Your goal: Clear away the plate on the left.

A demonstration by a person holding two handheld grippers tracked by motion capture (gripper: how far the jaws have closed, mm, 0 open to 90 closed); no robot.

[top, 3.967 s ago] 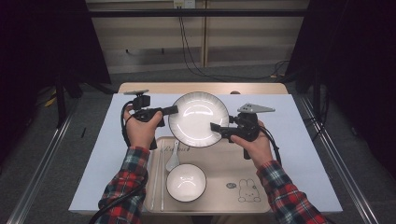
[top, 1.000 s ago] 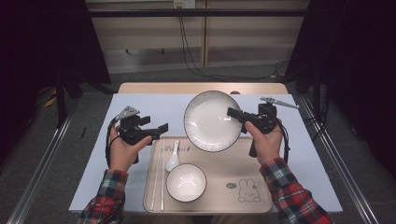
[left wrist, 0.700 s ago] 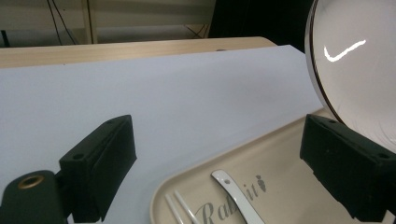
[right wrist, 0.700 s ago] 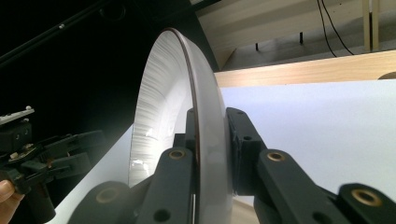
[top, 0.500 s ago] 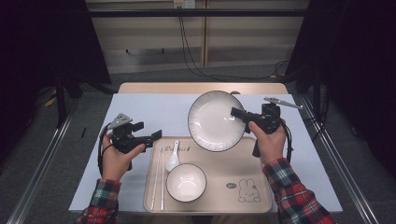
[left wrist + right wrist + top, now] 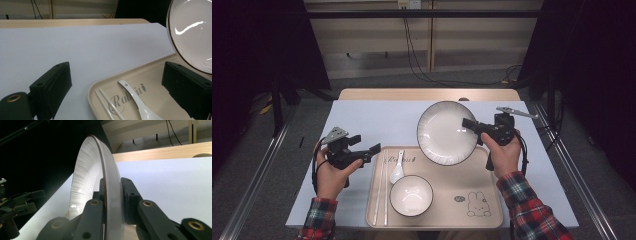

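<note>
Plate (image 6: 445, 132) up in the air, folks, tilted on edge and pinched at its right rim by the right claw (image 6: 472, 125), jaws clenched on either side of that dark-trimmed rim, as the right gripper view shows close up (image 6: 107, 195). It hangs over the far right corner of the beige tray (image 6: 482, 175), leaning out above the white-covered bench (image 6: 372, 120). Over on the other side, the left claw (image 6: 373, 150) is released, jaws spread wide with nothing between them, hovering just off the tray's left edge. Down on the tray: a white spoon (image 6: 396, 167) and a pair of white chopsticks (image 6: 382, 187) lying side by side, and a small bowl (image 6: 411, 195) sitting just beside the spoon's scoop.
</note>
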